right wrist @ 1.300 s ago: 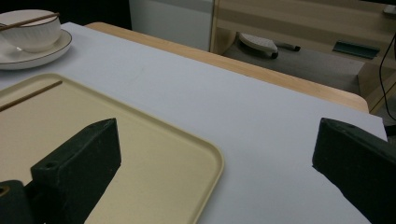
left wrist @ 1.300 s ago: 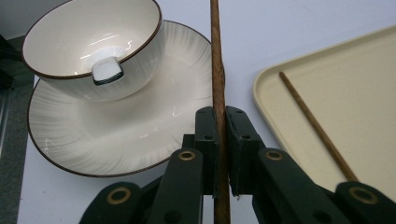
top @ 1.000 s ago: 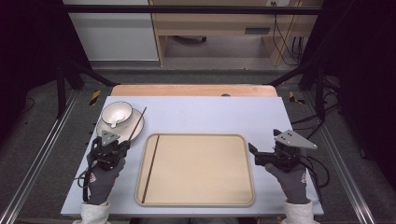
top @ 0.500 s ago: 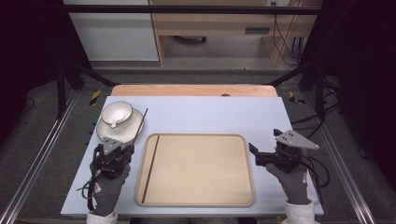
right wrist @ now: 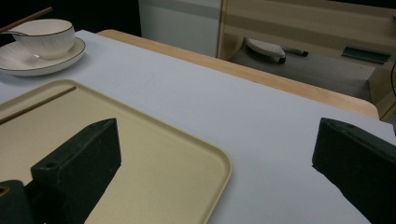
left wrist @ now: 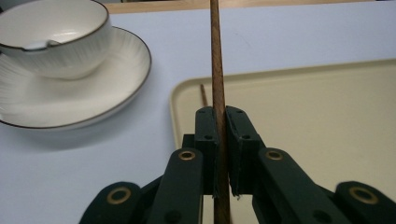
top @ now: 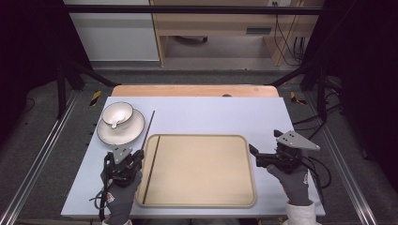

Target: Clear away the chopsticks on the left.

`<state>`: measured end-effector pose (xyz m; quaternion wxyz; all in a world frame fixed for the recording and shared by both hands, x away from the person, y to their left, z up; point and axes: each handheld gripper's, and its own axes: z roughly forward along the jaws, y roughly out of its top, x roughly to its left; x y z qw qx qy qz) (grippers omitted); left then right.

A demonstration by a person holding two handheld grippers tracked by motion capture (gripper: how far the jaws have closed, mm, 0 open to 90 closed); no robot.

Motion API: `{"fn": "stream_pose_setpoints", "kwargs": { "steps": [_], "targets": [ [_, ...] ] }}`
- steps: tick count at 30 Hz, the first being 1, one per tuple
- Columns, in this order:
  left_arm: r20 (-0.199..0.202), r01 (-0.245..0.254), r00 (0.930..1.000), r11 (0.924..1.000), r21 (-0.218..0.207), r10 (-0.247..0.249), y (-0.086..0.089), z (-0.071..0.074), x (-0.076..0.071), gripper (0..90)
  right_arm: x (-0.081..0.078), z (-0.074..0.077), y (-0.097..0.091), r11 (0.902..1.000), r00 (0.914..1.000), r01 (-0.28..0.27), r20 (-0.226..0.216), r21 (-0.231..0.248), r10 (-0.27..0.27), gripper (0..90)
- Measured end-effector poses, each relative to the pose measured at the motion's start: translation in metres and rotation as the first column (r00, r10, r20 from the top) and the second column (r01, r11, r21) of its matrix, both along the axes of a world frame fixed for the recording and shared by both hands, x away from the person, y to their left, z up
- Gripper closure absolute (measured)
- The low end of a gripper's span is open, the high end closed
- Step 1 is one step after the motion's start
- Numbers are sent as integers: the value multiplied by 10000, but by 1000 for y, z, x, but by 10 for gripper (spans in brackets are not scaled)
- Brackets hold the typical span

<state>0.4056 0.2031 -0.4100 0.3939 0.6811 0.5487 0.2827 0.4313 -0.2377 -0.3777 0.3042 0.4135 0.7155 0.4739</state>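
Left gripper [top: 136,157] has pulled back toward the person and a bit toward the tray [top: 197,204] since the earlier frame, carrying the chopstick [top: 149,127] along; right gripper [top: 256,157] hasn't budged.

High view: left gripper sits at the tray's left edge, chopstick running from its fingers up past the plate [top: 109,136], tip near the plate's right rim; second chopstick [top: 151,171] lies flat inside the tray along its left side; bowl [top: 117,114] stands on the plate at the table's [top: 211,117] far left; right gripper sits just off the tray's right edge, over bare table.

Left gripper view: fingers [left wrist: 207,133] clamped tight on the chopstick [left wrist: 216,70], which runs straight up the middle of the view; bowl [left wrist: 56,39] and plate [left wrist: 79,100] to the left, tray [left wrist: 303,121] to the right, second chopstick's tip [left wrist: 203,95] visible in the tray.

Right gripper view: fingers [right wrist: 79,163] spread wide, nothing between them; tray corner [right wrist: 219,163] below, bowl [right wrist: 44,37] on plate [right wrist: 28,63] far left.
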Motion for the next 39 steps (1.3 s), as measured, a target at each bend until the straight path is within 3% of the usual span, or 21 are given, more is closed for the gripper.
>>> {"fn": "stream_pose_setpoints", "kwargs": {
  "steps": [5, 16, 25, 39],
  "targets": [
    [-46, 38, 10000, 9998, -200, -39, -15, -13, -7, 839, 1, -1, 2, 10000, 10000, -28, -67, -63, 27, 13],
    [-92, -190, 9998, 9988, -453, 186, -24, -32, -17, 839, 1, -2, 3, 9999, 9999, -66, -94, -154, 65, 13],
    [-542, -233, 9983, 9994, -268, 219, -30, -53, -20, 839, 3, -4, 5, 9996, 9998, -113, -156, -270, 109, 13],
    [-1217, -98, 9925, 9997, 237, 126, -38, -69, -13, 838, 3, -5, 6, 9992, 9998, -90, -179, -394, 83, 13]
  ]
}}
